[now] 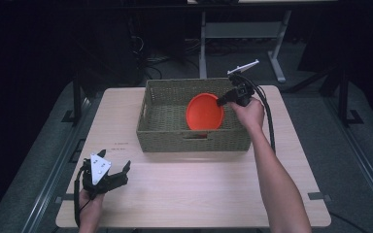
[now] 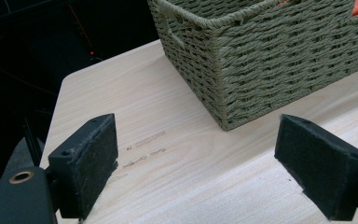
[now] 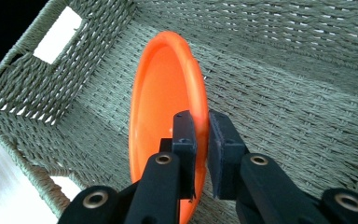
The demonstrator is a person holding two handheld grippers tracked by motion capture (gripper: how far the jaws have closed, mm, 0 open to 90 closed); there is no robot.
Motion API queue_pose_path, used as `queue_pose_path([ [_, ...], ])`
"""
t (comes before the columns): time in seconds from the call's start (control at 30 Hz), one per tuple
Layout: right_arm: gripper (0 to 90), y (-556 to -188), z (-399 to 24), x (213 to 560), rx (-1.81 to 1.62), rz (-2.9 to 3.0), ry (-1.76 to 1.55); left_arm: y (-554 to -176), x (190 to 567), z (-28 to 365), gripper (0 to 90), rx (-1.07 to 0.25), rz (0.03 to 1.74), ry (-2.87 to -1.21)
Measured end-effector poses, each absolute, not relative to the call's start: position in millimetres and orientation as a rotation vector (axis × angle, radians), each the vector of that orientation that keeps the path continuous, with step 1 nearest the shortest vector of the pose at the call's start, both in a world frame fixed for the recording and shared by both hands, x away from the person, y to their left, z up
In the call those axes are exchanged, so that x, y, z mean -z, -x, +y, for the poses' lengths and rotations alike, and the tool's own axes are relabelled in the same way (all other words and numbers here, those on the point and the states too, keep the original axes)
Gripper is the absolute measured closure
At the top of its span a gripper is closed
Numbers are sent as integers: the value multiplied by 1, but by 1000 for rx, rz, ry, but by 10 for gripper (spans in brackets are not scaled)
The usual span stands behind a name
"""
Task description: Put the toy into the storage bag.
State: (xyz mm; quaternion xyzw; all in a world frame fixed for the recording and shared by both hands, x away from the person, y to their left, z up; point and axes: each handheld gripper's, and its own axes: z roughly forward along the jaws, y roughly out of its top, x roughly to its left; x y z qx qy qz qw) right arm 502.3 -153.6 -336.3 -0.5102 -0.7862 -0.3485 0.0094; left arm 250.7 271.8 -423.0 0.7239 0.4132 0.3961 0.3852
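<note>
Pinching the rim of an orange plastic plate (image 3: 165, 107), the right gripper (image 3: 200, 126) has its two black jaws closed on the plate's edge, one pad on the inner face and one on the back, so the plate hangs on edge and nearly upright inside the woven basket (image 1: 194, 138). From above, the plate (image 1: 204, 112) sits toward the basket's right half, tilted, with the right gripper (image 1: 223, 100) reaching in over the basket's right wall. Holding by the rim likely keeps the hand above the weave, and the edge-on angle lets the plate pass the walls; whether it is going in or coming out cannot be told.

The left gripper (image 1: 121, 174) rests on the table (image 1: 199, 184) well in front of the basket's near left corner, its jaws spread wide with nothing between them, pointing at that corner (image 2: 223, 121) and apparently waiting, out of the other arm's way.
</note>
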Motion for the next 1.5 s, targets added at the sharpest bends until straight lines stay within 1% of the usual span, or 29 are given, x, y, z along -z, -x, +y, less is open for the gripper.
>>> queue_pose_path([
  [0.53, 806, -505, -154, 357, 965, -2462, 1630, -251, 423, 271, 127, -1007, 1055, -1840],
  [0.9, 792, -504, -158, 357, 953, -2435, 1613, -250, 423, 271, 127, -1009, 1052, -1842],
  [1.07, 762, -503, -163, 355, 962, -2412, 1629, -251, 423, 271, 127, -1009, 1054, -1845],
  [1.5, 741, -501, -177, 360, 952, -2381, 1651, -253, 423, 269, 127, -1010, 1053, -1847],
])
